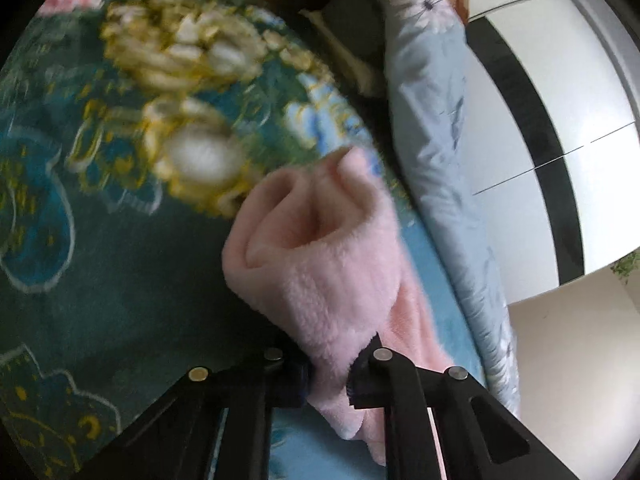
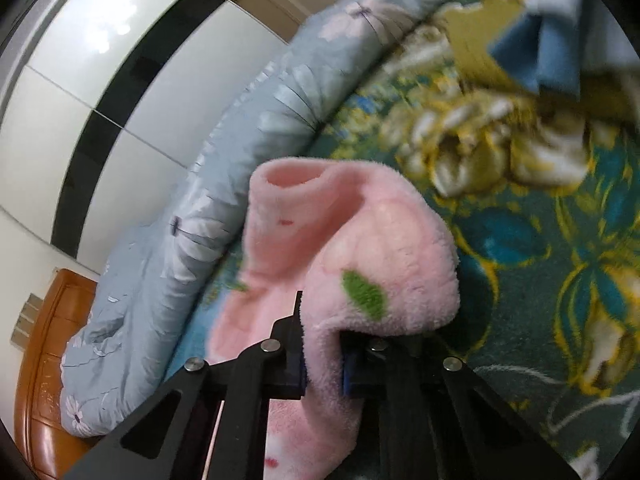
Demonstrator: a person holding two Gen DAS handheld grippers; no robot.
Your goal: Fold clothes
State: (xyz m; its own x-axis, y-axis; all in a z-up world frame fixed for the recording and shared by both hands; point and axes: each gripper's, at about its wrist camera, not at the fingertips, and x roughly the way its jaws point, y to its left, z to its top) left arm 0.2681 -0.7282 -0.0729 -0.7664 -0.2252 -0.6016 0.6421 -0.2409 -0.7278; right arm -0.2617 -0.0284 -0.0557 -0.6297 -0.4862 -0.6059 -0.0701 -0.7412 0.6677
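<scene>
Left wrist view first: the left gripper (image 1: 329, 376) has its black jaws pinched tight on a fold of the pink fleece garment (image 1: 320, 264), fabric squeezed right between the pads. The fleece bunches up ahead of the fingers into a soft rolled tube with an open end facing the camera. It sits on the dark green floral blanket (image 1: 100, 240) that covers the bed, close to the blanket's right edge. Just past that edge runs a pale blue quilt (image 1: 432, 128) with printed flowers, rolled up along the side. Beyond it there's a white wardrobe (image 1: 560, 80) with a black stripe. Pretty blurry overall, so the blanket pattern is smeared.

Right wrist view: same deal, the right gripper (image 2: 323, 368) is clamped on the pink fleece garment (image 2: 380, 248), with blue pads pressing on it from both sides. You can see a green leaf print on the fleece right above the jaws, plus a couple of tiny red marks. The garment humps up over the fingers and trails off toward the blanket's left edge, where the pale blue quilt (image 2: 248, 128) lies alongside. The floral blanket (image 2: 540, 260) fills the right side. At the far top right is a blurry blue folded cloth (image 2: 548, 52). The white wardrobe (image 2: 80, 100) is on the left, and a wooden bed frame (image 2: 44, 340) shows in the lower left.
</scene>
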